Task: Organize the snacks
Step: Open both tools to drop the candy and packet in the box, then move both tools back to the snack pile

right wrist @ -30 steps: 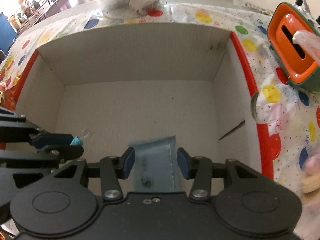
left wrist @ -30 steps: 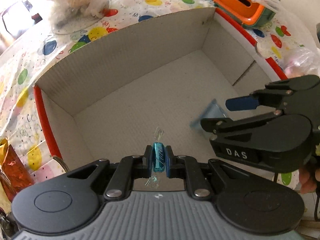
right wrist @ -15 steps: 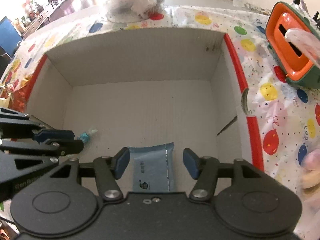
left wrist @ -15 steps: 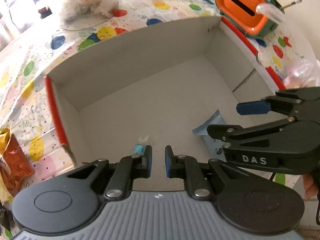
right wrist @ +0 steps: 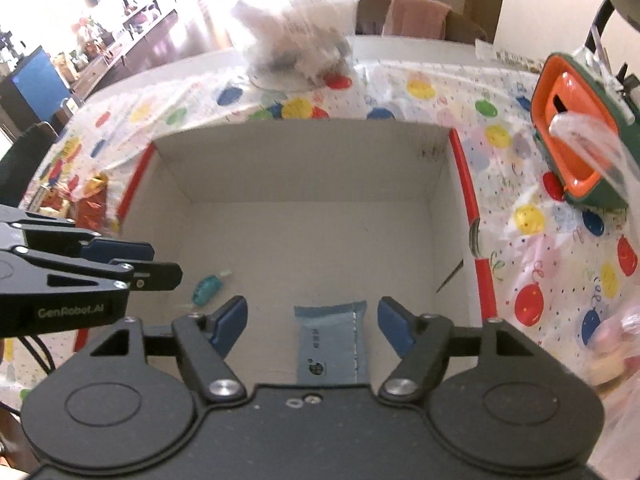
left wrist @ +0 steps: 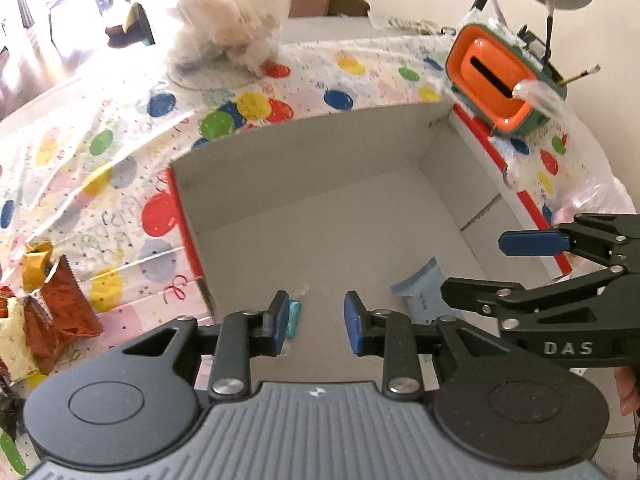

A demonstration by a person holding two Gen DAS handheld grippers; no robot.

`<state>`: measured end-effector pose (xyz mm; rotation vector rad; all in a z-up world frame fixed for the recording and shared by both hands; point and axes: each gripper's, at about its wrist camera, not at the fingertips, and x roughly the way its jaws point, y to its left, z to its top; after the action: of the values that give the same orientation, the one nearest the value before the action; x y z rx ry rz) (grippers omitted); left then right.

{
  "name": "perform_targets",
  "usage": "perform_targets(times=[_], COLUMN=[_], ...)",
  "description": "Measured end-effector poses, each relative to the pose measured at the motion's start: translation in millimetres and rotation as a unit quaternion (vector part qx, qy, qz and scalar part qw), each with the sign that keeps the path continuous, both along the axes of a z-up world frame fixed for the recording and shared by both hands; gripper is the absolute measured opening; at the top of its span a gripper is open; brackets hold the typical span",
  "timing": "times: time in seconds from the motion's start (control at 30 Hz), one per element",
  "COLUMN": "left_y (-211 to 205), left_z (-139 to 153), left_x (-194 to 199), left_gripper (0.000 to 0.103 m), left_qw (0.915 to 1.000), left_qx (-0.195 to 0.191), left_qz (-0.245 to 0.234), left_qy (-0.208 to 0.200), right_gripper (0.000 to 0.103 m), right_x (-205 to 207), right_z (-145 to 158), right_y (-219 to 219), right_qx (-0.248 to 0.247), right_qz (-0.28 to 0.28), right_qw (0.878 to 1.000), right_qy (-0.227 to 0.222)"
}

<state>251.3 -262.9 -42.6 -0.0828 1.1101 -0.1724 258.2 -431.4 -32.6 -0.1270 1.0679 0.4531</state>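
Observation:
A white cardboard box (left wrist: 304, 176) with red outer edges sits on the balloon-print tablecloth. A teal wrapped candy (left wrist: 294, 318) lies on the box floor near its left wall; it also shows in the right wrist view (right wrist: 206, 290). A light blue snack packet (right wrist: 330, 344) lies flat on the box floor, also seen in the left wrist view (left wrist: 420, 294). My left gripper (left wrist: 316, 322) is open and empty above the candy. My right gripper (right wrist: 312, 324) is open and empty above the blue packet.
Red and gold foil snack packets (left wrist: 56, 312) lie on the cloth left of the box. An orange and green container (left wrist: 500, 76) stands at the back right. A clear bag of white stuff (left wrist: 236, 28) sits behind the box. A plastic bag with snacks (right wrist: 612, 352) lies at the right.
My left gripper opened and let the teal candy drop onto the box floor. Both grippers rose and drew back from the box. The right gripper opened wider over the blue packet.

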Motion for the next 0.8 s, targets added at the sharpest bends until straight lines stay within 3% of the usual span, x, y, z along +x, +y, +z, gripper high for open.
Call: perform_targets(times=[0.03, 0.13, 0.53, 0.8], left_y=[1.9, 8.0, 48.7, 87.1], left_z=[3.2, 14.1, 50.0, 56.9], left_x=[-3.1, -13.2, -65.2, -105.7], left_gripper=[0.035, 0.069, 0.073, 0.078], left_qw=[1.0, 0.9994, 0.9935, 0.9883], left_qx=[0.0, -0.003, -0.009, 0.001], left_qz=[0.002, 0.013, 0.043, 0.057], left_qy=[-0.005, -0.031, -0.104, -0.142], right_gripper=[0.072, 0.075, 0.091, 0.099], right_x=[-2.0, -7.5, -36.7, -65.8], right_z=[3.6, 13.6, 47.8, 56.4], right_y=[0.3, 0.8, 19.7, 54.6], right_qx=[0.005, 0.018, 0.069, 0.088], right_qz=[0.004, 0.009, 0.038, 0.057], right_qw=[1.0, 1.0, 0.995, 0.99], right_qy=[-0.004, -0.012, -0.068, -0.09])
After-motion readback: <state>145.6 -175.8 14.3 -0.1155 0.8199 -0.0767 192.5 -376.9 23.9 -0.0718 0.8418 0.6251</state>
